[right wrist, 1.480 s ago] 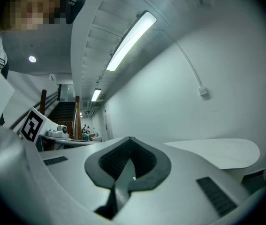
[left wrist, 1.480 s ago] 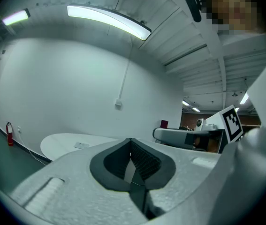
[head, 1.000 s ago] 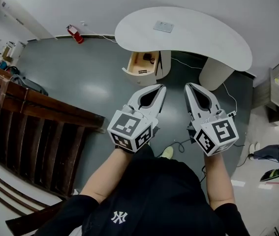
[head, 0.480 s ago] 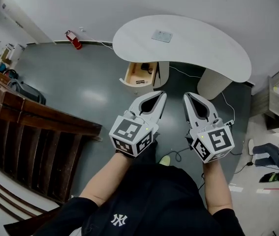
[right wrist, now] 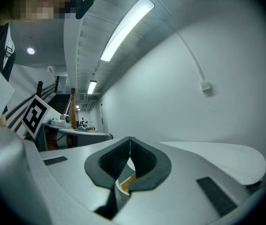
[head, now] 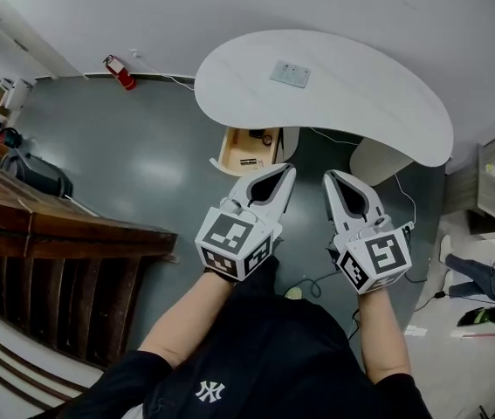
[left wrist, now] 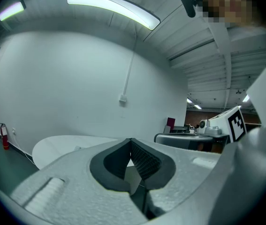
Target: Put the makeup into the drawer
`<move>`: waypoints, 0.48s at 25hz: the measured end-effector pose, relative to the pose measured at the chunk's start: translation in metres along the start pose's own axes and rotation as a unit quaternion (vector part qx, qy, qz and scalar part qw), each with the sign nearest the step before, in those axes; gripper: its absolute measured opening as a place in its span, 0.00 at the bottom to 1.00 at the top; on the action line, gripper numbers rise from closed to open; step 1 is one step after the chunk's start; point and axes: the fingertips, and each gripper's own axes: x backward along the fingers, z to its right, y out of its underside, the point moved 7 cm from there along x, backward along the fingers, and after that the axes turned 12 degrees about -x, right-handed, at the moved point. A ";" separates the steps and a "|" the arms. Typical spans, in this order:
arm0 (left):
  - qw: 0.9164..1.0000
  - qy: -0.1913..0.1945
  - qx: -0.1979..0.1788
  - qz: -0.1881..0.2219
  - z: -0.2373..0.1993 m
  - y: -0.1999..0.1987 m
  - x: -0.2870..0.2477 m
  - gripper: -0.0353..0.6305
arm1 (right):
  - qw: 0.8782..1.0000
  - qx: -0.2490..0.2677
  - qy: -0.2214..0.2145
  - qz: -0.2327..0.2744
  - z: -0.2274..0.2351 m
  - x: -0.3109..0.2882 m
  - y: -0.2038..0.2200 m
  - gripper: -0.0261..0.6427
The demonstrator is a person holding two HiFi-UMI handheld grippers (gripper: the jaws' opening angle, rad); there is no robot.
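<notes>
The left gripper (head: pixel 289 170) and right gripper (head: pixel 329 175) are carried side by side in front of the body, each with its jaws closed tip to tip on nothing, as no item is within reach. Beyond them the drawer (head: pixel 245 151) stands pulled open beneath the table (head: pixel 360 94), ready for loading. Farthest, a flat grey case (head: pixel 290 74), judged to be the makeup, lies on the table, well apart from both grippers.
</notes>
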 end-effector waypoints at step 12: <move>0.999 0.047 -0.016 -0.006 -0.110 0.009 -0.060 0.07 | 0.998 0.035 0.051 -0.019 0.021 -0.127 -0.010 0.06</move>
